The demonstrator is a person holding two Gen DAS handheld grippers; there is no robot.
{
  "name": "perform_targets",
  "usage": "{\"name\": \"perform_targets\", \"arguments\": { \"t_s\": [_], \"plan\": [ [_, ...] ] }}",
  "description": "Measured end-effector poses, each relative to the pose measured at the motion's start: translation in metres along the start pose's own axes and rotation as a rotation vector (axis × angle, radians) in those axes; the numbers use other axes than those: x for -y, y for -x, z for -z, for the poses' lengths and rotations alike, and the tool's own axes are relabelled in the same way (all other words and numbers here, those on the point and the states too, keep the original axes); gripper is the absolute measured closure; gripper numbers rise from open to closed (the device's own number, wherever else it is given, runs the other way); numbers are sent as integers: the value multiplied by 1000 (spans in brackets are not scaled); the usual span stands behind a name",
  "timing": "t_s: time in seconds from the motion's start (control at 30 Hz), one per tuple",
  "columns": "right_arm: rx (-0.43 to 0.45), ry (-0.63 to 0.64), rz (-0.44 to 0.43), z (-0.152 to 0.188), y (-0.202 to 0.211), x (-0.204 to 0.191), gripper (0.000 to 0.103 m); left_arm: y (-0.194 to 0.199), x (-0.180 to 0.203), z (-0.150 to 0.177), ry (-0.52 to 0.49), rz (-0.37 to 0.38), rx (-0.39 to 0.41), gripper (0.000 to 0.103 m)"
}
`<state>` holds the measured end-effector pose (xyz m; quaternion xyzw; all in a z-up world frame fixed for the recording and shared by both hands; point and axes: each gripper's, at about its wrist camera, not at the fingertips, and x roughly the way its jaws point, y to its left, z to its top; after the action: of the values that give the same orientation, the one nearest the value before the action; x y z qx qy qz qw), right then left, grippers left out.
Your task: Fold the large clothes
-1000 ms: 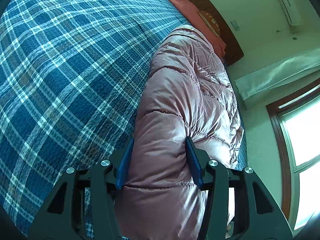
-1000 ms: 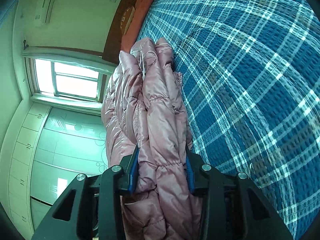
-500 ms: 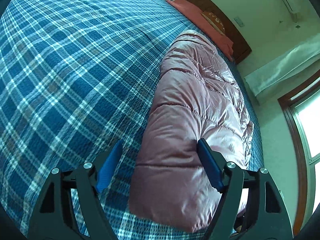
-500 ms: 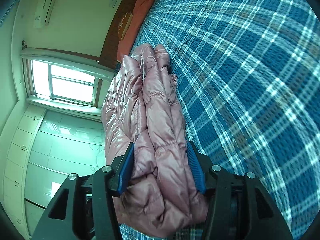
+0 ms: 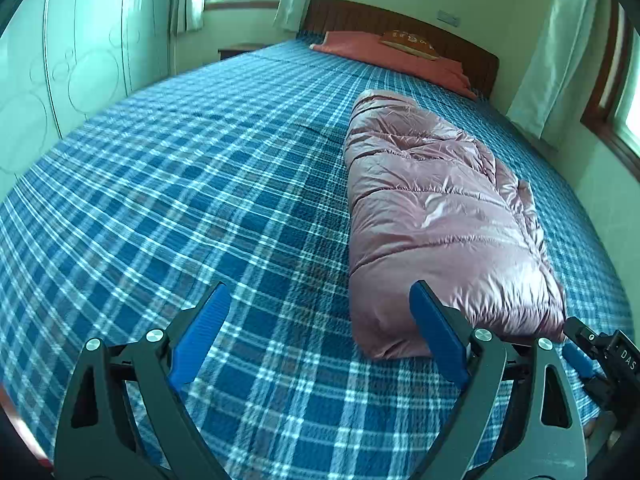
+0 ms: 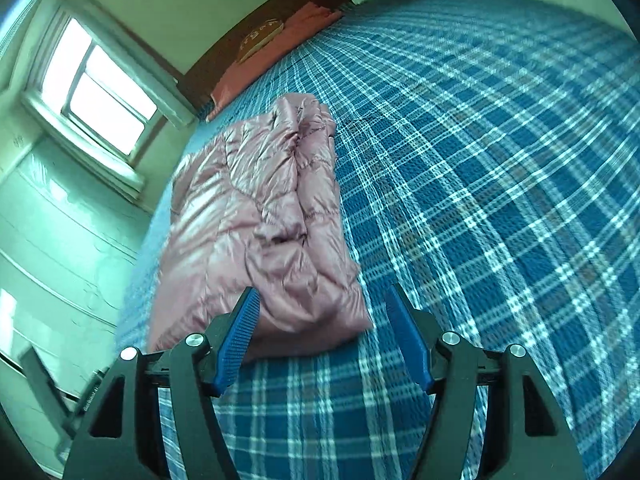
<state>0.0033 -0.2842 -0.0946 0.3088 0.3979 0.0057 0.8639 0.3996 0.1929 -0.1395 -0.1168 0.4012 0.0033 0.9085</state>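
Satin-sheened pink down jacket (image 5: 436, 216), quilted in puffy bands, lies folded into a long narrow bundle on the bed, close to one long edge. Its smooth folded side catches the light; the other side, seen from the right wrist camera, is creased and bunched where the layers stack. Under it spreads a waffle-textured bedspread (image 5: 192, 184) in blue with white and brownish plaid lines. At the far end a salmon-coloured pillow (image 5: 384, 50) sits against a dark wooden headboard (image 5: 400, 20).

Both tools hover tilted downward over the near end of the bundle, clear of it. The left gripper (image 5: 320, 330) has its blue ribbed pads spread very wide, having just been opening, with only plaid between them and the jacket's corner off beside one pad. The right gripper (image 6: 324, 340) has likewise been opening; its jaws stand apart, the jacket's end showing beyond them, untouched.
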Motion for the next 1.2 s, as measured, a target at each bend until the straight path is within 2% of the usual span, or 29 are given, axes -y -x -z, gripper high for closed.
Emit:
{"name": "perform_targets", "arguments": {
  "t_s": [0.23,0.4,0.67,0.83,1.2],
  "plan": [
    [60,159,122,19,30,-35,32,43,3,6,-76,-66,75,9],
    [116,242,159,25,56,-59,27,76,9,2,-107,-85,131,7],
    [190,330,159,27,88,-93,25,121,14,-6,-111,-78,217,5],
    [231,368,153,31,108,-107,23,139,16,-9,-107,-46,232,5],
    [271,392,137,35,130,-118,23,157,14,-7,-100,-43,254,4]
  ]
}}
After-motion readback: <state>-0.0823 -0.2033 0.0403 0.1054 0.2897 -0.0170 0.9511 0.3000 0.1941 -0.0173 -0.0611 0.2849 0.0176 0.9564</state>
